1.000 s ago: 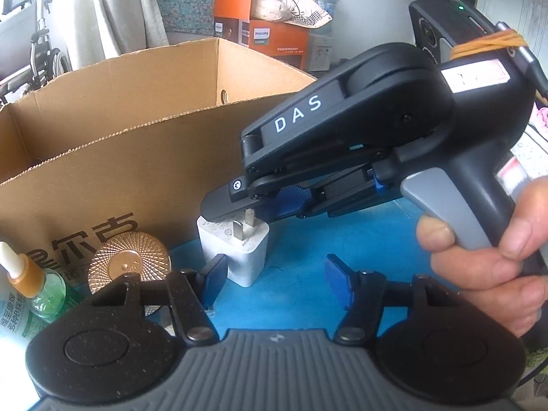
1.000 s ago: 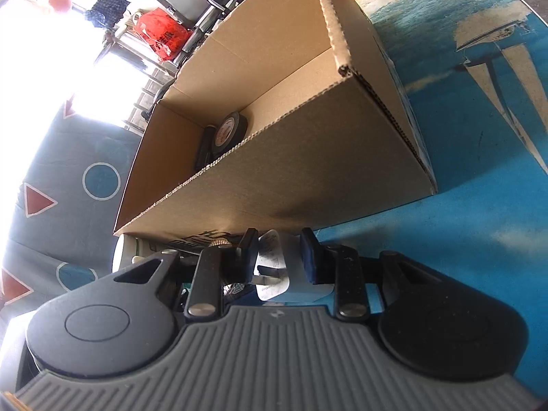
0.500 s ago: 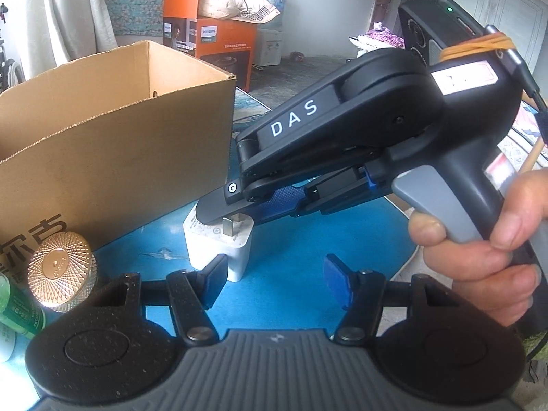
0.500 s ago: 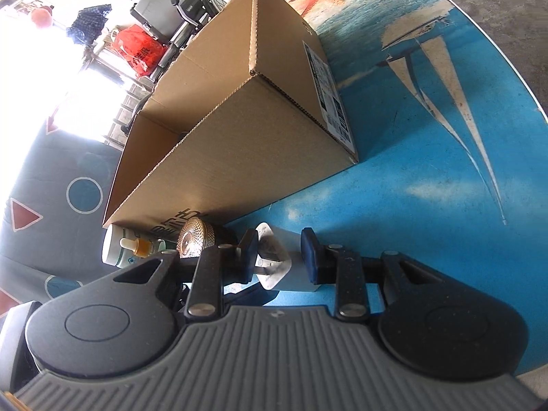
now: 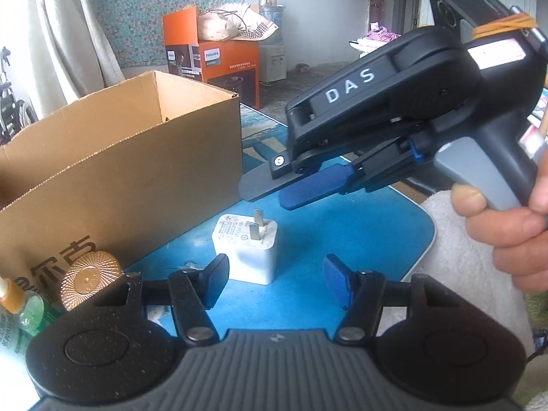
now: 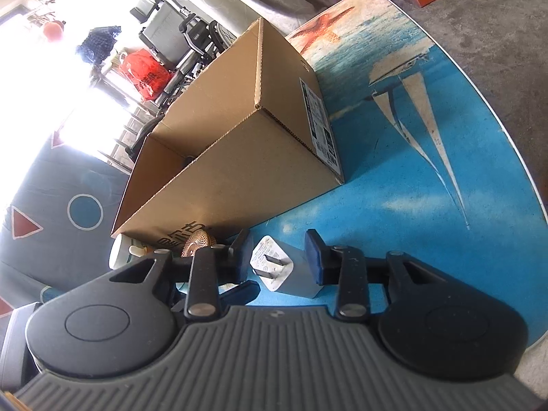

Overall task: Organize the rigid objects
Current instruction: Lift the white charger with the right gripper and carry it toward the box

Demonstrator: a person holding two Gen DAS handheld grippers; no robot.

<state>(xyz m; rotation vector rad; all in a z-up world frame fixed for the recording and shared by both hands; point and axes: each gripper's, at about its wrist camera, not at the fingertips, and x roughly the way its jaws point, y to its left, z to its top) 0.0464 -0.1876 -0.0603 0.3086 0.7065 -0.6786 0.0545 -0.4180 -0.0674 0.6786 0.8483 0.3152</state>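
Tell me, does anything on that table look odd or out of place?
Little stands out. The white charger rests prongs-up on the blue table, outside the box, apart from both grippers.

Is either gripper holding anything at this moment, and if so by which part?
Nothing is held. The right gripper, jaws just opened, hangs above the white charger, which stands free on the table. The left gripper is open.
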